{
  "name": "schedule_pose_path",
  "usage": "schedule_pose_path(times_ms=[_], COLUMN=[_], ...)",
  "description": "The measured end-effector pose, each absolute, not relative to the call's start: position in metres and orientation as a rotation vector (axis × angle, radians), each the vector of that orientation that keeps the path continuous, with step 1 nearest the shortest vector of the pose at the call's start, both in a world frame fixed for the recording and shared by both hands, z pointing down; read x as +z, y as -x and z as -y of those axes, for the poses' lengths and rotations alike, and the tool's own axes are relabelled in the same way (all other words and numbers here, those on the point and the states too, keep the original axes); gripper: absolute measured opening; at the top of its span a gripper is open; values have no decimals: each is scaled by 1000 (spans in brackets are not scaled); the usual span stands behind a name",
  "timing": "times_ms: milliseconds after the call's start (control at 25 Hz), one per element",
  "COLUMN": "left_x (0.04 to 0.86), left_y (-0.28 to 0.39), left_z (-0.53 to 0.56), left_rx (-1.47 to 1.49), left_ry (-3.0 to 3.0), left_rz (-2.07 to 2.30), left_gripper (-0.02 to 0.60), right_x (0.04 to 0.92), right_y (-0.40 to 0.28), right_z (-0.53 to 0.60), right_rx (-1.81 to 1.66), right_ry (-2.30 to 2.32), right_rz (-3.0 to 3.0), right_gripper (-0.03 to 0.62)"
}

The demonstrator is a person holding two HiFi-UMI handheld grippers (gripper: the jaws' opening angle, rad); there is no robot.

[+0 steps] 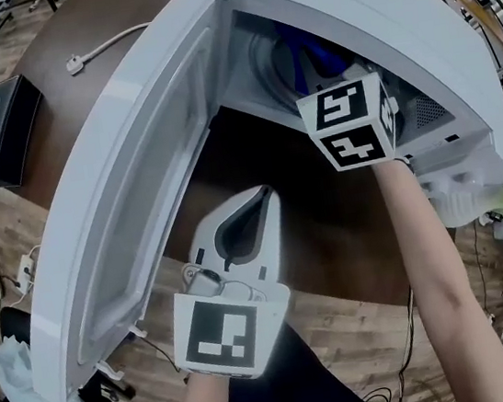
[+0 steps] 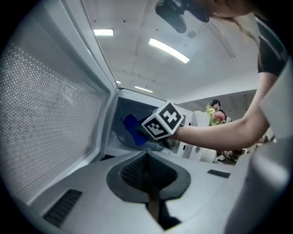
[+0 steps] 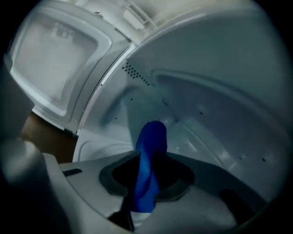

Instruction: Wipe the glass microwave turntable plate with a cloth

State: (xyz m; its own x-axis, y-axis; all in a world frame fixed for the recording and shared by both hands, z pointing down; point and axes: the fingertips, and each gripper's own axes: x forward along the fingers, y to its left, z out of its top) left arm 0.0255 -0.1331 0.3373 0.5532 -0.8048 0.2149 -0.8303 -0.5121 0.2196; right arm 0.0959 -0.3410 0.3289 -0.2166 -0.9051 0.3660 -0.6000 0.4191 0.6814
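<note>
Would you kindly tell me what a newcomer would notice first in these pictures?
The white microwave, with its door swung wide open, dominates the head view. The right gripper reaches into its cavity, jaws shut on a blue cloth. The left gripper hangs outside, in front of the opening, jaws together and empty.

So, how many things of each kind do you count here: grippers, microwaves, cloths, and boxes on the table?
grippers: 2, the left gripper and the right gripper
microwave: 1
blue cloth: 1
black box: 1
total: 5
</note>
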Motion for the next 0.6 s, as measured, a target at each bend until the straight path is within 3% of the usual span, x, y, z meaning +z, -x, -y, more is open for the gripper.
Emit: schedule_pose_path(times_ms=[600], left_x=[347], left_y=[-15], left_z=[135], left_rx=[138], left_ry=[-2458], left_rz=[1398], left_gripper=[3], right_x=[374], right_y=[-100], right_z=[407], right_rx=[-818], right_ry=[-944], right_rz=[1551], right_gripper=[69])
